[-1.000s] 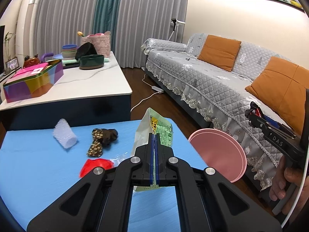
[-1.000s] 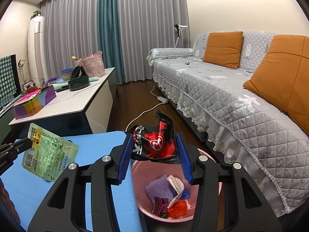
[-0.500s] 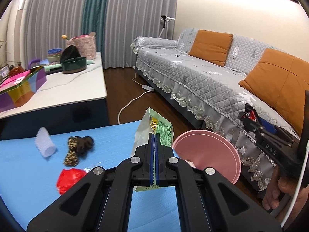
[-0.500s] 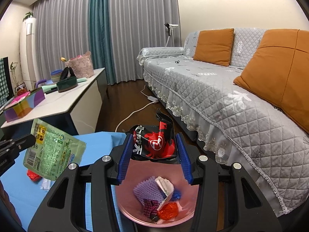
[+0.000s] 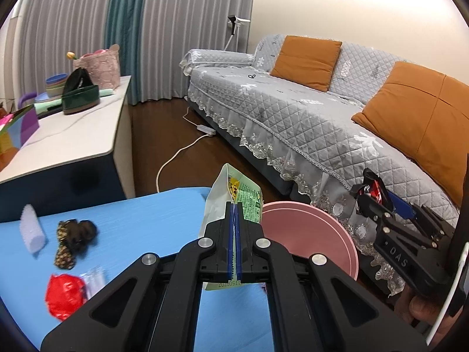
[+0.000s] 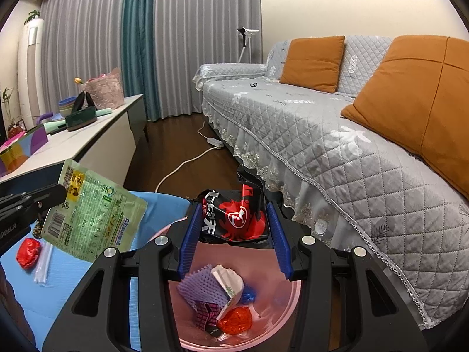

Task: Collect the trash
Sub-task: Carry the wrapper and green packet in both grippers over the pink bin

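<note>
**Two grippers hold wrappers beside a pink bin**

The left gripper (image 5: 233,228) has its blue fingers (image 5: 230,243) clenched on a pale green pouch (image 5: 234,193). The pouch stands edge-on in the left wrist view, long axis upright, above the edge of the blue worktop (image 5: 140,220). A printed code starting "2028051" runs along its bottom edge. From the right wrist view the same pouch (image 6: 93,217) shows its flat back: a barcode, a yellow label and small green print too fine to read.

The right gripper (image 6: 233,234) grasps a crumpled black and red wrapper (image 6: 234,217) between its fingers (image 6: 278,240), right over the pink bin (image 6: 263,267). The wrapper bears large white Chinese characters and a round red-and-white logo. The gripper body reads "DAS" in the left wrist view.

Inside the bin lie a purple foam net (image 6: 199,287), a white paper scrap (image 6: 230,281), a red foil ball (image 6: 236,319) and something blue.

On the worktop remain a red wrapper (image 5: 63,293), a clear plastic strip (image 5: 93,278), a dark patterned bow (image 5: 73,237) and a white ribbed piece (image 5: 30,231).

A grey quilted sofa (image 5: 307,123) with orange cushions (image 5: 304,58) stands just beyond the bin. A white cable (image 5: 176,158) runs across the dark floor.
</note>
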Action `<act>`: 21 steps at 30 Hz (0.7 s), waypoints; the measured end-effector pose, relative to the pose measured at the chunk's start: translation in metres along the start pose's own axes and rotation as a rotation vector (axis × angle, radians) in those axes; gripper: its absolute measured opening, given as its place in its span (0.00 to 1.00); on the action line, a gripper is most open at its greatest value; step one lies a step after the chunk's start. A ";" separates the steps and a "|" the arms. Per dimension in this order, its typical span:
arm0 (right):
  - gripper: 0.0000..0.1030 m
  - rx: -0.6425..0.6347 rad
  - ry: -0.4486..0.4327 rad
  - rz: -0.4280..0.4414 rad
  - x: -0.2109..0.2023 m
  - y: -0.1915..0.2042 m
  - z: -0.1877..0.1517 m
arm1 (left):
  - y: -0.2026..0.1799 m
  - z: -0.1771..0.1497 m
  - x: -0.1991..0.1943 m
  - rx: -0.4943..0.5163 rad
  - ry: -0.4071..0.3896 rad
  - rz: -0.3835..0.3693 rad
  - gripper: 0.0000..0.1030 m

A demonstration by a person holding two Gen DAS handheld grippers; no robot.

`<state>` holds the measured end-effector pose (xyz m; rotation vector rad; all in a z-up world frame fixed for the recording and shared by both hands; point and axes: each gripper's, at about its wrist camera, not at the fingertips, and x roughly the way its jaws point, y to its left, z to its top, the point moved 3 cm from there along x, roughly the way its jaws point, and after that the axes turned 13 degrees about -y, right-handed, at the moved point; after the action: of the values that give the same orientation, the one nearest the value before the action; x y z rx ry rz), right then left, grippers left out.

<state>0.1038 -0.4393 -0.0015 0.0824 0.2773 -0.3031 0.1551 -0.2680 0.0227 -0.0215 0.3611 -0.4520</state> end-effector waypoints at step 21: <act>0.45 0.001 0.061 -0.026 0.026 -0.009 -0.019 | -0.021 -0.014 0.047 0.026 0.052 -0.060 0.01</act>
<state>0.1203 -0.4529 -0.0276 0.0892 0.3389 -0.3270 0.1802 -0.3065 -0.0043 0.0051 0.4066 -0.5171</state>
